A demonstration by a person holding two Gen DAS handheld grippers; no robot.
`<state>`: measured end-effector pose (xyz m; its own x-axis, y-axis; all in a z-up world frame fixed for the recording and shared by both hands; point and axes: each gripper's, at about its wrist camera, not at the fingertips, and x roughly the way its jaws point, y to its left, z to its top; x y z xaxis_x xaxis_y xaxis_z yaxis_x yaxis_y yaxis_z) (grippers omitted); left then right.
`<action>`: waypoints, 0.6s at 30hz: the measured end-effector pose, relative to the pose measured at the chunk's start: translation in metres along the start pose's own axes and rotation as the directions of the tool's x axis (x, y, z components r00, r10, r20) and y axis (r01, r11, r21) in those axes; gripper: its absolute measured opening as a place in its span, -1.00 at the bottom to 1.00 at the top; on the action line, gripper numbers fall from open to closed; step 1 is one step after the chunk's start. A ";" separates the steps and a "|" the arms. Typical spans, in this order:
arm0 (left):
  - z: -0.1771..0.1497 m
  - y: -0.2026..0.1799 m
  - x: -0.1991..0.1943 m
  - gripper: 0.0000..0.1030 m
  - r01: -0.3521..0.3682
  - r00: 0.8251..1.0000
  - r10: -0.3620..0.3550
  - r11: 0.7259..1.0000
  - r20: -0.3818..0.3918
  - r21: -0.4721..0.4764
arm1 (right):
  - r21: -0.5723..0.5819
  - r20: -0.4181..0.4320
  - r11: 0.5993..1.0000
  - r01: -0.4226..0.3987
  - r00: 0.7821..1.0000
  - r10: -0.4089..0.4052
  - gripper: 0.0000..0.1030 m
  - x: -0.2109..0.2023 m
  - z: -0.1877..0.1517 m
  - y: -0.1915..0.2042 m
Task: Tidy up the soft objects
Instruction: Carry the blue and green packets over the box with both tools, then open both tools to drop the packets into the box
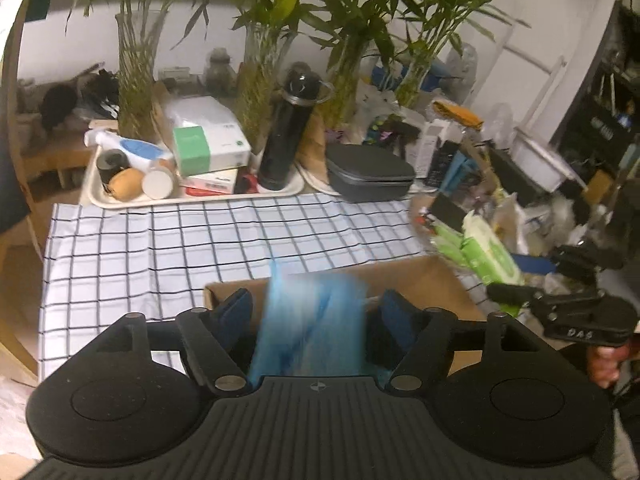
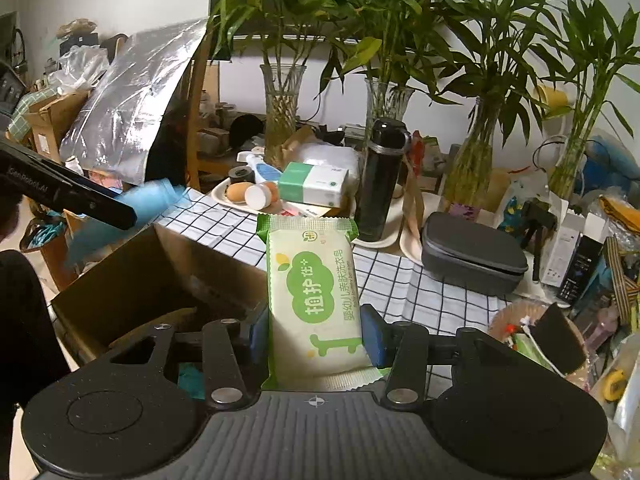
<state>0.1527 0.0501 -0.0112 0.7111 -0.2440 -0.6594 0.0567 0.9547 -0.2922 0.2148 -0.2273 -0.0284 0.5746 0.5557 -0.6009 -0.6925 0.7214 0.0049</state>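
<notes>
Two hand-held grippers tilt downward: the right hand-held gripper [image 2: 314,334] clamps a soap packet [image 2: 314,300] printed "植护" at centre frame; the left hand-held gripper [image 1: 316,312] stands apart around blurred blue cloth [image 1: 310,320].

Blue cloth [image 1: 312,320] — motion-blurred — grip between jaws unclear

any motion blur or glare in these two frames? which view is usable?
Left wrist: blue soft item between the left tongs is smeared by motion blur; right-side clutter is streaky too. Right wrist: green-and-white soap pack in the right tongs is sharp, print readable; the blue item is blurred there too. Both show fisheye bending.
</notes>
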 end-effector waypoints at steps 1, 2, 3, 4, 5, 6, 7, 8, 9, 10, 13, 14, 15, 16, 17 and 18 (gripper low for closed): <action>-0.001 0.001 -0.003 0.46 0.014 1.000 -0.014 1.000 0.007 -0.010 | 0.005 0.002 1.000 -0.003 1.000 0.003 -0.02 -0.002 -0.002 0.001; -0.003 0.002 -0.005 0.56 0.018 1.000 -0.018 1.000 0.010 -0.020 | 0.010 0.003 1.000 -0.005 1.000 0.005 -0.02 -0.004 -0.004 0.001; -0.004 0.003 -0.007 0.57 0.012 1.000 -0.012 0.999 0.015 -0.029 | 0.011 0.003 1.000 -0.007 1.000 0.007 -0.02 -0.005 -0.005 0.003; -0.006 0.003 -0.009 0.57 0.004 1.000 -0.004 0.999 0.019 -0.033 | 0.013 0.003 1.000 -0.008 1.000 0.007 -0.02 -0.007 -0.007 0.004; -0.007 0.002 -0.011 0.57 -0.002 1.000 0.002 0.999 0.019 -0.033 | 0.014 0.002 1.000 -0.009 1.000 0.009 -0.02 -0.008 -0.008 0.006; -0.009 0.002 -0.013 0.57 -0.009 1.000 0.009 0.999 0.019 -0.032 | 0.015 0.001 1.000 -0.011 1.000 0.011 -0.02 -0.009 -0.010 0.007; -0.012 0.002 -0.016 0.57 -0.020 1.000 0.021 0.999 0.018 -0.029 | 0.014 0.000 1.000 -0.012 1.000 0.012 -0.02 -0.010 -0.011 0.009; -0.015 0.001 -0.018 0.57 -0.029 0.999 0.030 0.999 0.019 -0.025 | 0.011 -0.001 1.000 -0.012 1.000 0.012 -0.02 -0.011 -0.013 0.011; -0.017 0.000 -0.021 0.57 -0.036 0.999 0.036 0.999 0.022 -0.019 | 0.010 -0.003 1.000 -0.013 1.000 0.013 -0.02 -0.011 -0.013 0.012; -0.020 -0.001 -0.025 0.57 -0.043 0.999 0.044 0.999 0.027 -0.010 | 0.009 -0.002 1.000 -0.015 1.000 0.015 -0.02 -0.012 -0.014 0.013; -0.029 -0.002 -0.036 0.57 -0.053 0.998 0.052 0.999 0.047 0.005 | 0.001 -0.003 1.000 -0.025 1.000 0.025 -0.02 -0.017 -0.016 0.020; -0.032 -0.002 -0.040 0.57 -0.055 0.997 0.054 0.998 0.055 0.013 | -0.004 -0.002 1.000 -0.028 1.000 0.028 -0.02 -0.018 -0.017 0.022; -0.034 -0.004 -0.044 0.57 -0.060 0.996 0.059 0.998 0.064 0.024 | -0.010 -0.001 0.999 -0.031 1.000 0.031 -0.02 -0.020 -0.018 0.025; -0.038 -0.005 -0.047 0.57 -0.072 0.995 0.069 0.997 0.074 0.037 | -0.014 -0.001 0.999 -0.034 0.999 0.034 -0.02 -0.021 -0.018 0.027; -0.040 -0.006 -0.051 0.57 -0.083 0.994 0.079 0.995 0.081 0.048 | -0.018 -0.001 0.999 -0.039 0.999 0.039 -0.02 -0.022 -0.017 0.030; -0.043 -0.007 -0.053 0.57 -0.094 0.992 0.089 0.994 0.089 0.059 | -0.021 0.000 0.999 -0.045 0.999 0.045 -0.02 -0.022 -0.017 0.032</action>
<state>0.0843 0.0492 -0.0037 0.7727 -0.1422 -0.6186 0.0308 0.9818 -0.1871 0.1722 -0.2232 -0.0280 0.5427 0.5879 -0.5999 -0.7271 0.6864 0.0150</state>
